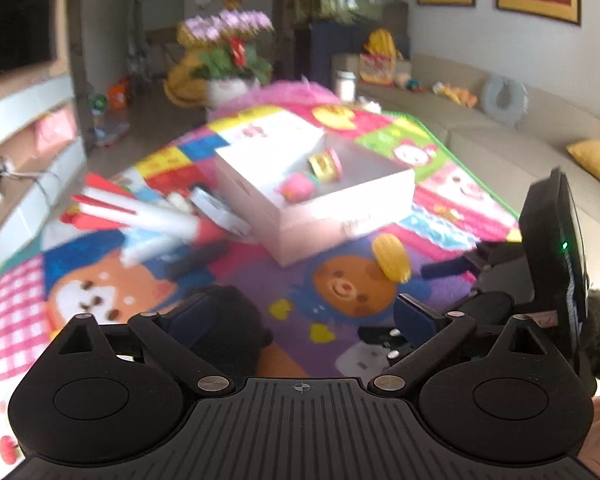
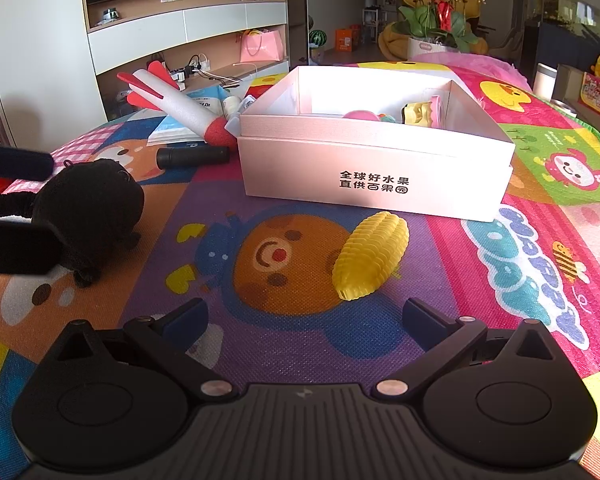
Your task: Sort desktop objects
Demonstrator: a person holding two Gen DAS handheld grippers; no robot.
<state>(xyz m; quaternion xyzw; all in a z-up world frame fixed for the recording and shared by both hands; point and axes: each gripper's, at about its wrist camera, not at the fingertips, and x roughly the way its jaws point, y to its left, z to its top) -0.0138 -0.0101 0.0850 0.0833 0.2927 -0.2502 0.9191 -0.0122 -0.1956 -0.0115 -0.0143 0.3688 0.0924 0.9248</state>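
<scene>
Box (image 2: 374, 160) printed 全球好水果 直供百果园; left gripper (image 1: 300, 316) jaws around black plush (image 2: 88, 208), right gripper (image 2: 304, 320) released.

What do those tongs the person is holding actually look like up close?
Both the left tongs and the right tongs are matte black plastic: a ribbed centre plate, two round discs, and silver-pinned link arms ending in dark blue finger pads. In the left view, the right unit shows a small green light.

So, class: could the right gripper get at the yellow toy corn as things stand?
Probably yes. The right gripper is open, and the toy corn lies just ahead on the mat, nothing between them.
</scene>
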